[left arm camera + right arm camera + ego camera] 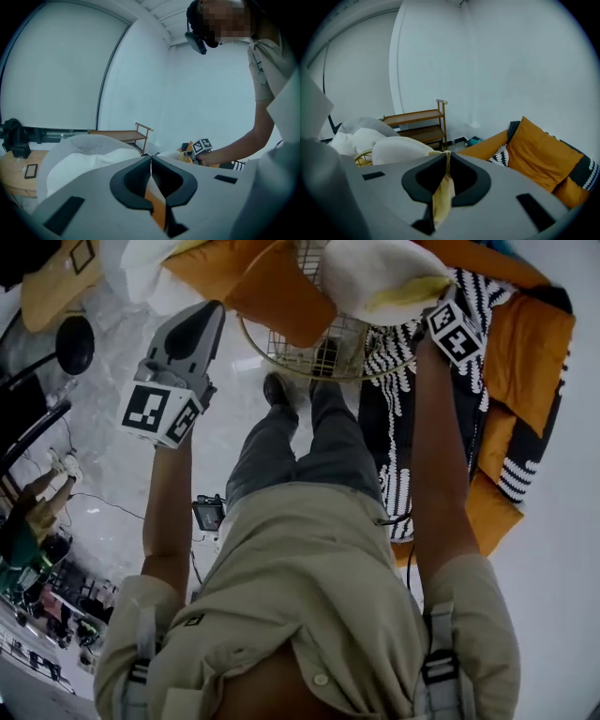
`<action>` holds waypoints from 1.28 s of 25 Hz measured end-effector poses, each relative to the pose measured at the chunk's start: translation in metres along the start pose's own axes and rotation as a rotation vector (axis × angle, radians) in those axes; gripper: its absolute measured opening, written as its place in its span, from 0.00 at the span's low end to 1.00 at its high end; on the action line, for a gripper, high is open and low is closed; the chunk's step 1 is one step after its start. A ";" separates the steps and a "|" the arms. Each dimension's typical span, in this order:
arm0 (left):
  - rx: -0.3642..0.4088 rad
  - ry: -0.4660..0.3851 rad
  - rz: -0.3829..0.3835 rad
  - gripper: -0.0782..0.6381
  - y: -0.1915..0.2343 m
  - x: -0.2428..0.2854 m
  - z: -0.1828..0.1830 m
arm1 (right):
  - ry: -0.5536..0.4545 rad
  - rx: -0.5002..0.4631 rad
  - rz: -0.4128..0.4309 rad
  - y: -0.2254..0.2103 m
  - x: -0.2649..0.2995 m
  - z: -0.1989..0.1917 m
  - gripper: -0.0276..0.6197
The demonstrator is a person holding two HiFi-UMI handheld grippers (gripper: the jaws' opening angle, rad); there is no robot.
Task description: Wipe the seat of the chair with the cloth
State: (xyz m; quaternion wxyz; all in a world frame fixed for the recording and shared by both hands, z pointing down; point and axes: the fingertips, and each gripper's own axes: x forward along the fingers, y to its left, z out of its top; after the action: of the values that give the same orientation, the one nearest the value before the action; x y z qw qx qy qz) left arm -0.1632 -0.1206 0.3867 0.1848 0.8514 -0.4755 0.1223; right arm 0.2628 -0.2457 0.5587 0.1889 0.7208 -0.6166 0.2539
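The chair (pixel 281 360) is a wire basket with a gold rim, at the top centre of the head view. A white seat cushion (pixel 361 273) lies in it. My right gripper (pixel 427 304) is at the cushion's right edge, shut on a yellow cloth (pixel 405 292). In the right gripper view the cloth (pixel 443 192) hangs between the closed jaws of the right gripper (pixel 446 153), with the cushion (pixel 393 150) just behind. My left gripper (pixel 214 307) is held up left of the chair, jaws shut and apparently empty. In its own view the left gripper (pixel 151 158) shows orange fabric through the gap behind the tips.
Orange and black-and-white patterned cushions (pixel 525 381) lie to the chair's right. An orange cushion (pixel 281 292) rests on the chair's left rim. A wooden shelf (pixel 417 124) stands by the wall. A black stand (pixel 73 343) and a small black device (pixel 208 514) are on the floor at left.
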 end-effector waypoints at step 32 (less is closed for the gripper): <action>0.261 -0.361 0.000 0.14 -0.032 -0.264 0.207 | -0.592 -0.286 0.699 0.185 -0.507 0.300 0.10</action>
State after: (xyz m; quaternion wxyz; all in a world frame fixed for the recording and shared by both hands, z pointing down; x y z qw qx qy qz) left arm -0.2660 0.0067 0.0925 -0.0151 0.8762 -0.4809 0.0287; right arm 0.0643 -0.0506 0.0077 0.0056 0.4784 -0.8781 -0.0015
